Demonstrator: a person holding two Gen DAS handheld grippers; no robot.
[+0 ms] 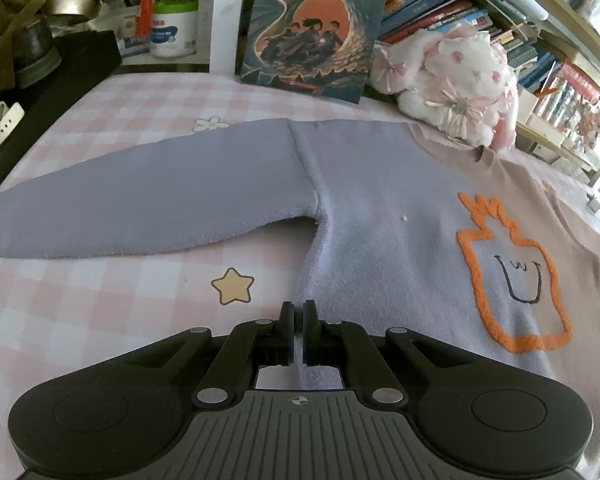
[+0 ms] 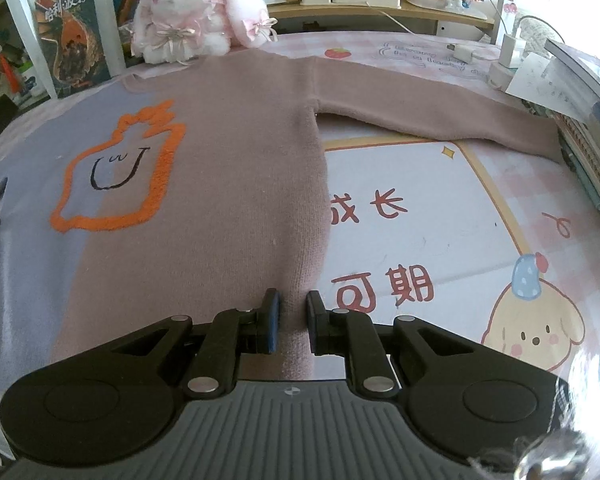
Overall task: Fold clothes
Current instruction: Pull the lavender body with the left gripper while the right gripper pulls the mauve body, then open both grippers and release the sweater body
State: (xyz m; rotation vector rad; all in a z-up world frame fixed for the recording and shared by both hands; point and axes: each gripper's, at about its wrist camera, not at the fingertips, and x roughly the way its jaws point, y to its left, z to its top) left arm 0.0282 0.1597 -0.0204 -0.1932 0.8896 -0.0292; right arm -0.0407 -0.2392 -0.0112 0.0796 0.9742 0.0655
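The sweater (image 1: 380,208) lies flat, front up, on a pink checked sheet (image 1: 100,288), its body split into a lilac half and a mauve half, with an orange outline motif (image 1: 512,280) across the split.

In the left wrist view the left gripper (image 1: 299,312) sits at 6 o'clock, its jaws pinched together on the lilac hem corner; a thin strip of the knit shows between the pads. From there the lilac body runs up toward 12 o'clock and the lilac sleeve (image 1: 140,208) stretches out to 9 o'clock. The motif lies at 3 o'clock.

In the right wrist view the right gripper (image 2: 293,312) sits at 6 o'clock, its jaws narrowly apart and clamped on a ridge of the mauve hem edge that fills the gap. The mauve body rises to 12 o'clock, the mauve sleeve (image 2: 440,108) reaches to 2 o'clock, and the motif (image 2: 120,172) lies at 10 o'clock.

A plush rabbit (image 2: 196,12) and a book (image 1: 312,28) stand beyond the collar.
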